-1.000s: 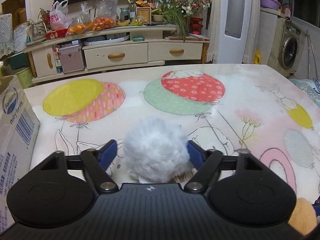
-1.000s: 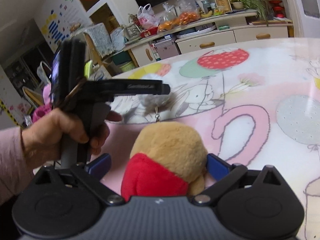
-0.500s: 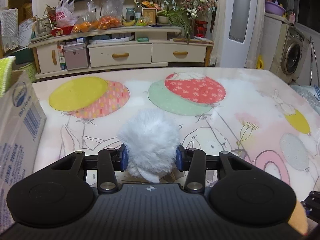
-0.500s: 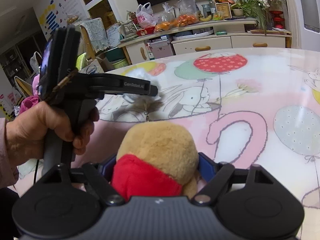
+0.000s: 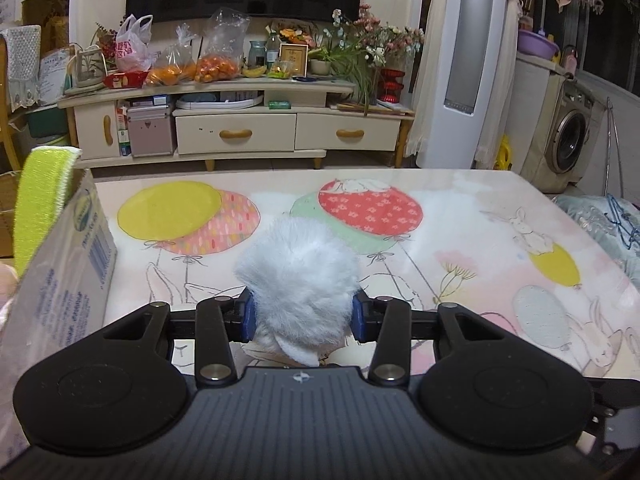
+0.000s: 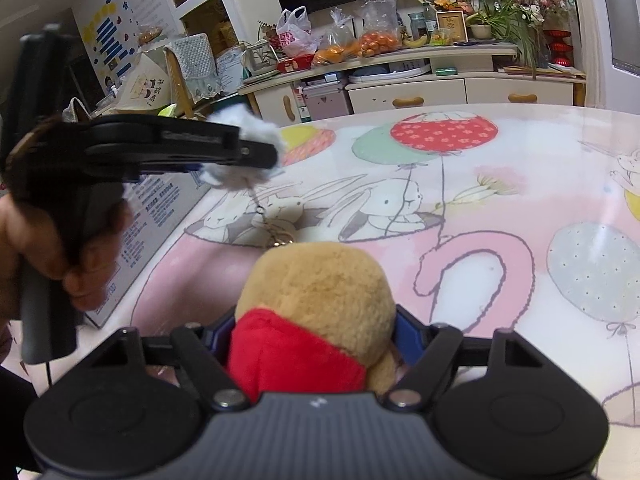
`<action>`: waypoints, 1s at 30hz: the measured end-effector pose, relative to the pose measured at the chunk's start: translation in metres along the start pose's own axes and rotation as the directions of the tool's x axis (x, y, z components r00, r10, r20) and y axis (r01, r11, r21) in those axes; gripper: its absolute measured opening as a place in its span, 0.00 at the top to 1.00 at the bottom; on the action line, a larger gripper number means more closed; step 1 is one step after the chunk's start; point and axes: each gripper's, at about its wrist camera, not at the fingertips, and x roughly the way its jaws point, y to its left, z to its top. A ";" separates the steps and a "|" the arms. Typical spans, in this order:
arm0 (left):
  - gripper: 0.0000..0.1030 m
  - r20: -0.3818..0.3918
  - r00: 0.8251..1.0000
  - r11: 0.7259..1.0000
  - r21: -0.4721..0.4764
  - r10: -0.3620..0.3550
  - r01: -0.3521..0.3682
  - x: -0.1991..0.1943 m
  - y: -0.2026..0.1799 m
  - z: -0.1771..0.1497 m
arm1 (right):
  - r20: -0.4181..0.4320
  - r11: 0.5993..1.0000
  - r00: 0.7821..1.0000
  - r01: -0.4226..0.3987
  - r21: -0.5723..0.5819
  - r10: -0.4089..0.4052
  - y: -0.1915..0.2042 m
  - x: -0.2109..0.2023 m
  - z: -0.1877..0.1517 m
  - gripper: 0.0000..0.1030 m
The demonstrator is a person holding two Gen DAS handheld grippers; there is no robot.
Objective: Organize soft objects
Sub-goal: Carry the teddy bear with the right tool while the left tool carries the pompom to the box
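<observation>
My left gripper (image 5: 301, 316) is shut on a white fluffy pompom (image 5: 298, 276) and holds it above the balloon-print table (image 5: 460, 208). In the right wrist view the pompom (image 6: 240, 144) is lifted in the left gripper (image 6: 256, 156), and its small chain (image 6: 272, 228) hangs down. My right gripper (image 6: 316, 330) is shut on a tan plush bear with a red shirt (image 6: 316, 312), low over the table (image 6: 500, 184).
A cardboard box (image 5: 56, 276) stands at the table's left edge with a green cloth (image 5: 42, 200) over its rim; it also shows in the right wrist view (image 6: 156, 220). A TV cabinet (image 5: 240, 128) stands beyond the table. Bedding (image 5: 604, 220) lies at the right.
Both grippers closed, the left on the pompom and the right on the bear. The left gripper lifted the pompom off the table and shifted toward the box.
</observation>
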 end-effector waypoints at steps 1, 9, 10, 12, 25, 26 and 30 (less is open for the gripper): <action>0.50 -0.001 1.000 1.000 0.000 0.002 -0.002 -0.003 0.001 0.001 | 0.003 1.000 1.000 0.001 0.003 -0.001 0.000 -0.001 0.000 0.26; 0.50 -0.005 1.000 1.000 -0.003 -0.004 0.004 -0.014 0.002 0.001 | 0.005 1.000 1.000 0.009 0.026 -0.009 0.000 0.001 0.001 0.26; 0.50 -0.005 1.000 1.000 -0.004 -0.006 0.006 -0.016 0.002 0.000 | 0.006 1.000 1.000 0.011 0.028 -0.011 0.001 0.000 0.001 0.26; 0.50 -0.002 1.000 1.000 -0.008 -0.013 0.013 -0.020 0.005 -0.001 | 0.010 0.999 1.000 0.015 0.036 -0.016 0.001 -0.001 0.001 0.26; 0.50 -0.005 0.999 0.999 -0.035 -0.034 0.034 -0.040 0.003 -0.012 | 0.014 0.996 0.999 0.044 0.072 -0.046 0.008 -0.008 -0.005 0.26; 0.50 -0.004 0.999 0.999 -0.038 -0.037 0.036 -0.041 0.004 -0.012 | 0.014 0.996 0.999 0.048 0.074 -0.049 0.009 -0.008 -0.006 0.26; 0.49 0.004 0.999 0.999 -0.037 -0.035 0.035 -0.046 0.003 -0.012 | 0.019 0.995 0.998 0.057 0.080 -0.059 0.013 -0.013 -0.008 0.26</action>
